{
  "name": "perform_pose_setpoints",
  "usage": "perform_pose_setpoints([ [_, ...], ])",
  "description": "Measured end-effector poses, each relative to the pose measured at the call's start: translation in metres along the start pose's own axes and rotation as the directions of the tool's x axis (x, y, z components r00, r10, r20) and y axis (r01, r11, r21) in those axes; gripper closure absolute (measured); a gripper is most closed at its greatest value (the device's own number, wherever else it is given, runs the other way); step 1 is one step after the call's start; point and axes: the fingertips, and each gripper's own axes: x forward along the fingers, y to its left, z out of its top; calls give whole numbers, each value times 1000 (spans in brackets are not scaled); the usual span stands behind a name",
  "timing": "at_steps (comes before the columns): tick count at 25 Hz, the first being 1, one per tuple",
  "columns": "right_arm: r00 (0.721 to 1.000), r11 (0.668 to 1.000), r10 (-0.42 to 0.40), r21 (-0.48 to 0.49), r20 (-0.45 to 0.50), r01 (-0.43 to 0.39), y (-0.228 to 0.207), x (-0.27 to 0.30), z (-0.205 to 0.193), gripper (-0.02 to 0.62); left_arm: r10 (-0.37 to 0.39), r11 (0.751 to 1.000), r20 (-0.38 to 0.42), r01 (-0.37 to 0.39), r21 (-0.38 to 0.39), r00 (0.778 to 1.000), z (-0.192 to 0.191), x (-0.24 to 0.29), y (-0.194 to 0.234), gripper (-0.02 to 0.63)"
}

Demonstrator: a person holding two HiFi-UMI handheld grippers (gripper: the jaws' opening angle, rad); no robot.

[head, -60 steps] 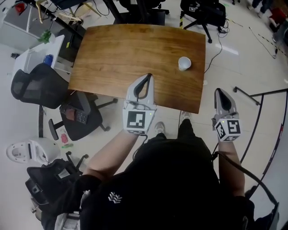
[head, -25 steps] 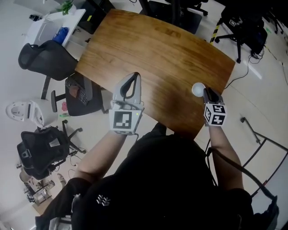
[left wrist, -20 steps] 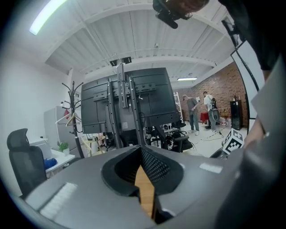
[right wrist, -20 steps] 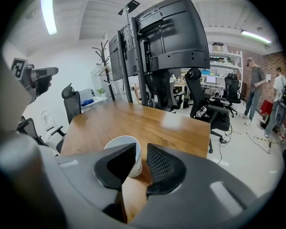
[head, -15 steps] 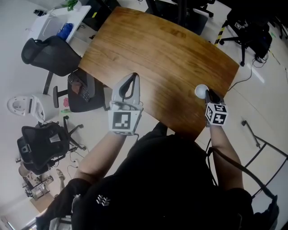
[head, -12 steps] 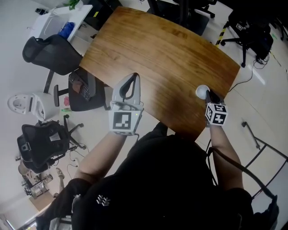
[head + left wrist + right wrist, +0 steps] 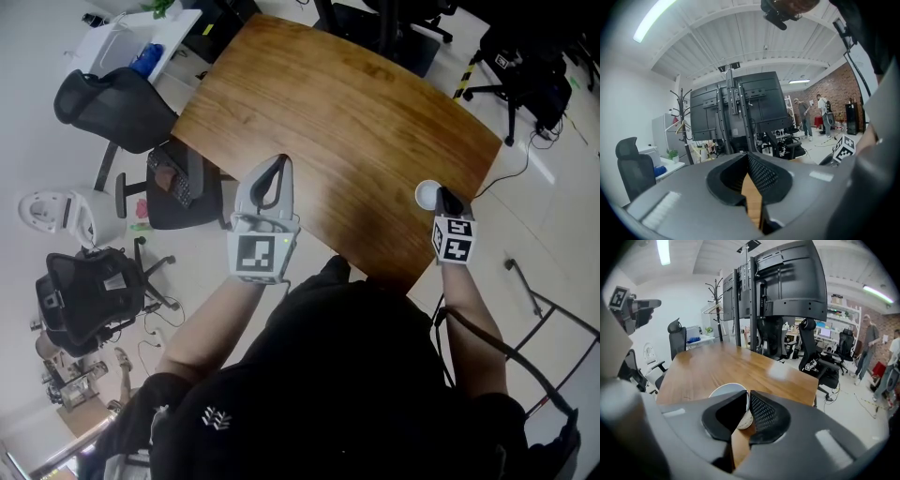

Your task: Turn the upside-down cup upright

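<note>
Paper, thin and white, is what the cup appears to be made of. It is judged very light, soft in the wall and easily crushed or tipped. It is also likely to slide on the smooth wooden table if pushed rather than gripped. A gentle hold is called for, best taken at the stiffer raised rim of the base or low across the wall, so that the shape is kept while it is turned over.

The cup is seen standing base-up near the right end of the table, close to the near edge. The right gripper is placed at the cup's near right side. In the right gripper view its jaws have just been closing and now stand almost together, with the edge of the cup pinched between them at the tips. The left gripper is held over the near edge of the table, well apart from the cup. Its jaws are together and nothing is held between them.

Compared with the earliest frame, the right gripper has been brought from beyond the near edge up to the cup. The cup is not yet lifted or turned, and the left gripper is kept much where it was.
</note>
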Motion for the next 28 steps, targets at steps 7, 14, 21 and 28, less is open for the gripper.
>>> perform_pose_setpoints([
  [7, 993, 959, -116, -262, -28, 104, 0, -1, 0, 571, 2, 1000, 9, -2, 19, 1000, 5, -6, 0, 606],
  [14, 999, 977, 31, -214, 12, -27, 46, 7, 4, 552, 21, 999, 10, -22, 42, 1000, 8, -15, 5, 606],
  [21, 992, 992, 120, 38, 31, -121, 52, 21, -21, 538, 43, 998, -3, -43, 45, 999, 8, -24, 11, 606],
  [28, 981, 983, 172, 54, 92, -177, 61, 20, -18, 528, 49, 997, -10, -49, 53, 999, 8, -26, 11, 606],
])
